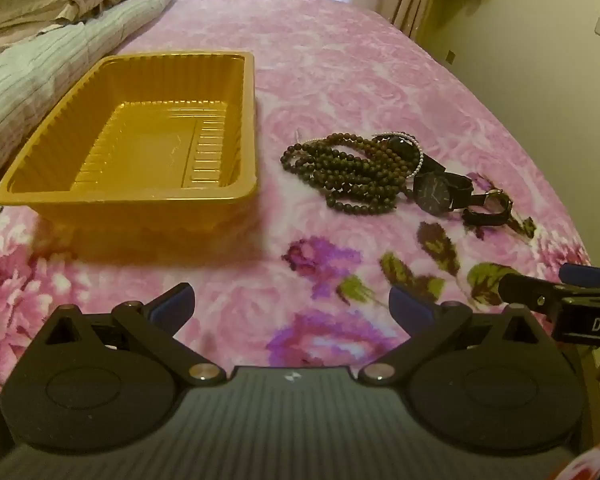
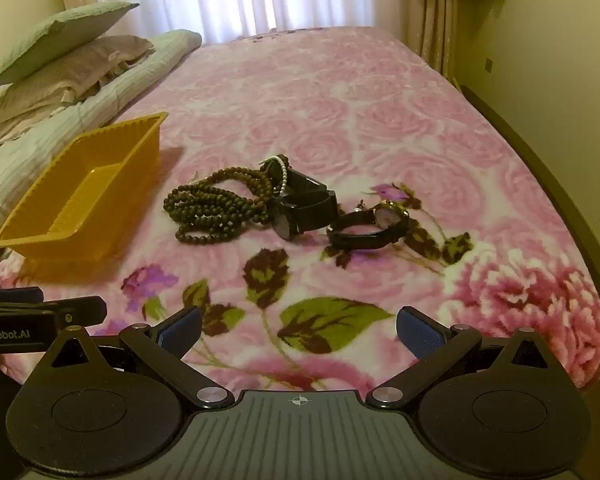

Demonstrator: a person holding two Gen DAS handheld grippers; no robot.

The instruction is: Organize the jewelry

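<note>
On the pink floral bedspread (image 2: 340,92) ahead of you, the jewelry lies in one cluster: a heap of dark bead strands (image 2: 216,208), a thin pearl bracelet (image 2: 283,176) draped over its far side, a black watch (image 2: 300,212) touching the beads on the right, and a smaller gold-rimmed watch (image 2: 380,224) just right of that. Left of the cluster, apart from it, sits the yellow plastic tray (image 1: 148,196).

Your left gripper (image 1: 290,306) is spread wide over bare blanket, near side of the tray and beads, holding nothing. Your right gripper (image 2: 298,330) is likewise wide apart and holds nothing, hovering near side of the watches.

Your left view looks straight down into the tray and shows its ribbed floor bare; the right view catches only its side wall and part of the inside. Your right view shows the small watch's pale dial, which the left view barely resolves. Each camera catches the other gripper's fingertip at its edge. Folded bedding and pillows (image 2: 60,64) lie far left.
</note>
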